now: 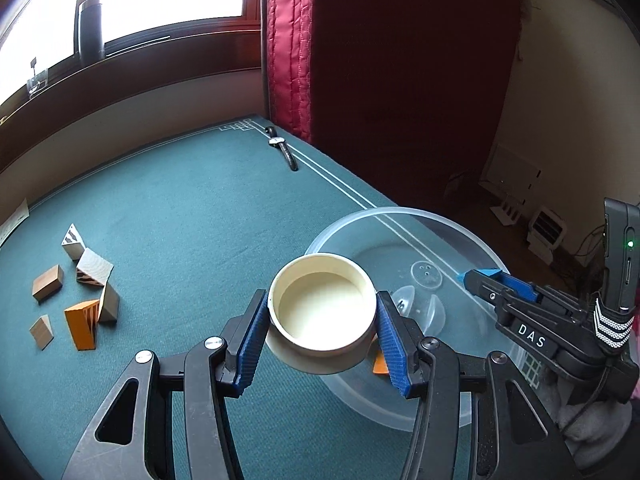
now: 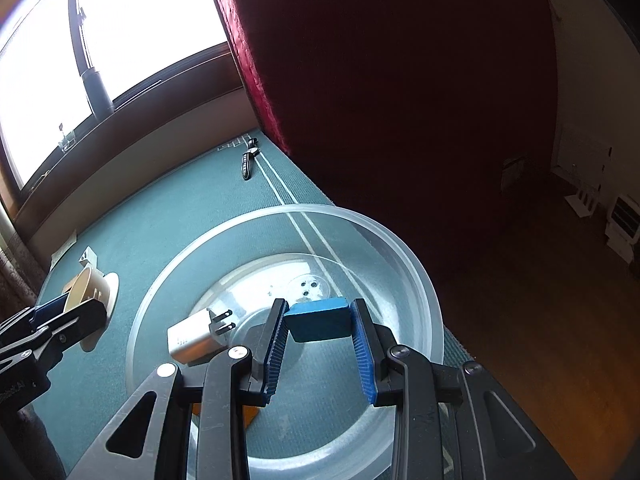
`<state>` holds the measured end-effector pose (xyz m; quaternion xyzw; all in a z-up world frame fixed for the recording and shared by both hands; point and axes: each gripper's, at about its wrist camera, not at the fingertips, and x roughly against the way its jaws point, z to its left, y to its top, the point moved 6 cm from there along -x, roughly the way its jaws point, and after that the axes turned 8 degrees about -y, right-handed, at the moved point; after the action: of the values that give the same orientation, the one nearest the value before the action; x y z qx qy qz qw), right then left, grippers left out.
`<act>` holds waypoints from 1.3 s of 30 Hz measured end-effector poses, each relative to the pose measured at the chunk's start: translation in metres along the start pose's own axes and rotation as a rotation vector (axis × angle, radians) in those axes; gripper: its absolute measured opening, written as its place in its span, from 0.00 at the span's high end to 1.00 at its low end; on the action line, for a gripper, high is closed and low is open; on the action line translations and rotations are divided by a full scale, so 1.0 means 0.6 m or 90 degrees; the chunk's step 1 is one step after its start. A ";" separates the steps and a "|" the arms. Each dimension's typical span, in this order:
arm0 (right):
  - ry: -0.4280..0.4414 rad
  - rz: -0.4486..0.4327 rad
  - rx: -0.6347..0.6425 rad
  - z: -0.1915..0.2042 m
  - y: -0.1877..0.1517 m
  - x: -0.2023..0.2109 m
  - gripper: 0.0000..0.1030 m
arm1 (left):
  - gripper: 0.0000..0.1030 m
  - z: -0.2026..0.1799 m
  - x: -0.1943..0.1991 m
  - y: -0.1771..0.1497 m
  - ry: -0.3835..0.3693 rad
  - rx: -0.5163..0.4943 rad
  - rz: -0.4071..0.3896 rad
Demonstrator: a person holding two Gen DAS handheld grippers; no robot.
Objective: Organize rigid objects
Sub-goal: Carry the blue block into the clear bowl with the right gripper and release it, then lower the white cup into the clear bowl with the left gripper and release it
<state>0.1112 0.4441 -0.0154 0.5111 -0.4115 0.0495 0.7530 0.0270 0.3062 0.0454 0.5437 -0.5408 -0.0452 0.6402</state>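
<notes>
- Teal cloth covers the tabletop (image 1: 180,208), edged with thin white lines and a fret pattern at the far corner.
- At the left lie wooden blocks (image 1: 76,292) in a loose cluster: plain brown ones, two with black-and-white stripes, and an orange wedge (image 1: 83,323) with dark stripes.
- At the centre of the left wrist view, the left gripper (image 1: 323,316) is clamped on a cream round cup (image 1: 323,312), a blue ribbed pad pressed to each side; the cup is upright, its mouth open and its inside bare, held over the near-left rim of the bowl.
- A wristwatch (image 1: 283,152) lies by the white lines at the far edge of the tabletop.
- A clear plastic bowl (image 2: 400,248) stands on the tabletop to the right; through it the white lines show. In it lie a white plug adapter (image 2: 196,334) with two flat prongs and, by the near rim, an orange piece (image 1: 379,362) half hidden.
- The right gripper (image 2: 318,322) is closed on a blue rectangular block (image 2: 318,320), held above the bowl's middle.
- On the right gripper's black body the letters "DAS" read in white; a green light glows on the device strapped to it.
</notes>
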 end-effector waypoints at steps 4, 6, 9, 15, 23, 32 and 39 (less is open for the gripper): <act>-0.006 -0.002 -0.015 -0.009 0.004 -0.001 0.67 | 0.48 -0.016 -0.011 0.013 -0.019 -0.006 -0.007; -0.009 -0.004 -0.022 -0.014 0.006 -0.001 0.67 | 0.48 -0.023 -0.014 0.019 -0.033 -0.006 -0.012; -0.009 -0.005 -0.027 -0.015 0.006 -0.001 0.57 | 0.46 -0.030 -0.018 0.027 -0.054 -0.001 -0.025; -0.008 -0.009 -0.027 -0.012 0.006 0.000 0.49 | 0.30 -0.013 -0.021 0.023 -0.044 0.022 -0.019; -0.006 -0.006 -0.031 -0.010 0.003 -0.002 0.33 | 0.17 0.033 -0.026 0.003 0.011 0.063 -0.005; 0.002 -0.020 -0.015 0.014 0.001 0.004 0.28 | 0.17 0.080 -0.012 -0.022 0.053 0.097 0.005; 0.023 -0.028 0.002 0.051 0.001 0.009 0.28 | 0.17 0.125 0.008 -0.038 0.088 0.132 0.005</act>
<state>0.0972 0.4177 -0.0072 0.5202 -0.3862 0.0430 0.7605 -0.0145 0.2452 0.0186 0.6070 -0.4991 0.0509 0.6164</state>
